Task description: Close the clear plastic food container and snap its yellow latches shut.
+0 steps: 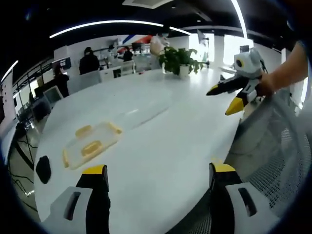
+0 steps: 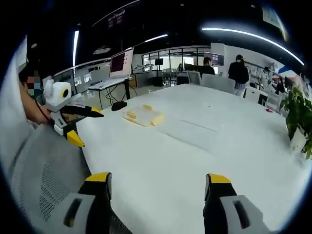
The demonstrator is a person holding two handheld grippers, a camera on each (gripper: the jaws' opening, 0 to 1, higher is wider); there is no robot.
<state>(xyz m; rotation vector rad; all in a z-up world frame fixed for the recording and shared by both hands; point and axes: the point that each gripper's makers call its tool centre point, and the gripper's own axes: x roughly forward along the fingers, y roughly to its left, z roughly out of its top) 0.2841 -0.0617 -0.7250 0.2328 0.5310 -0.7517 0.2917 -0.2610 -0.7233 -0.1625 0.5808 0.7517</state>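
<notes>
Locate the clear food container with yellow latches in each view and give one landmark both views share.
Left gripper view: the container lies lower left on the white table, above the left jaw.
Right gripper view: the container sits left of centre, farther off.
Shared landmark: the potted plant.

A smooth, glossy white table (image 1: pixel 161 146) carries a clear plastic container (image 1: pixel 91 144) with opaque yellow plastic latches (image 1: pixel 83 130). At 4 o'clock, a chair back (image 1: pixel 278 151) of grey woven mesh.
</notes>
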